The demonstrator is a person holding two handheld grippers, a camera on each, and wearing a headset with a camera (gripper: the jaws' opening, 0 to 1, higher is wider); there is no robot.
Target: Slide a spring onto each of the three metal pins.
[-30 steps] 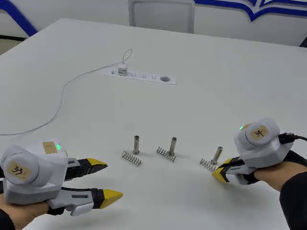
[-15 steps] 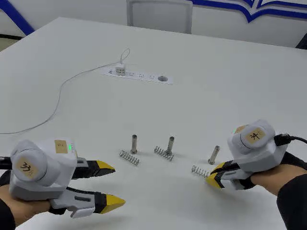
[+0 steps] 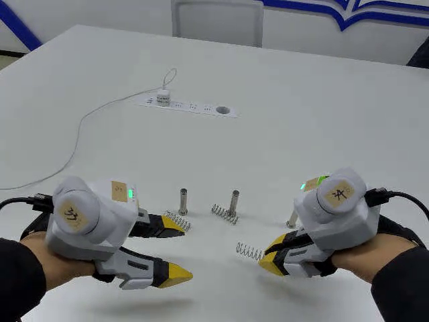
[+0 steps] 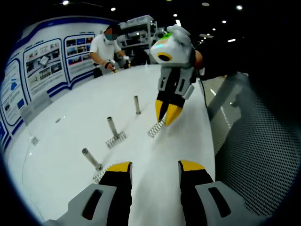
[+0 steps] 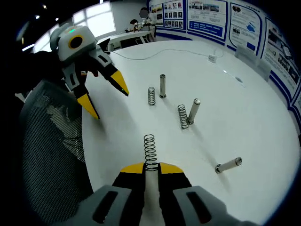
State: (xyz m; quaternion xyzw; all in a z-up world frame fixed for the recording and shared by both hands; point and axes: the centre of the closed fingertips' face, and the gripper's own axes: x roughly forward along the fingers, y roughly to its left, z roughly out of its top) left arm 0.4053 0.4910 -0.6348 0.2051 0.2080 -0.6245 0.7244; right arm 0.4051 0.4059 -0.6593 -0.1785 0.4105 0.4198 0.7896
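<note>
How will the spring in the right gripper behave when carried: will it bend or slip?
The spring is thin open wire, so probably very light and a little bendy. The right gripper pinches only one end, so the free end may wobble. Released on the smooth table, it would likely roll.

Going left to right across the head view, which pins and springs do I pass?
left pin → middle pin → held spring → right pin. Left out because they overlap their pins: left spring, middle spring.
</note>
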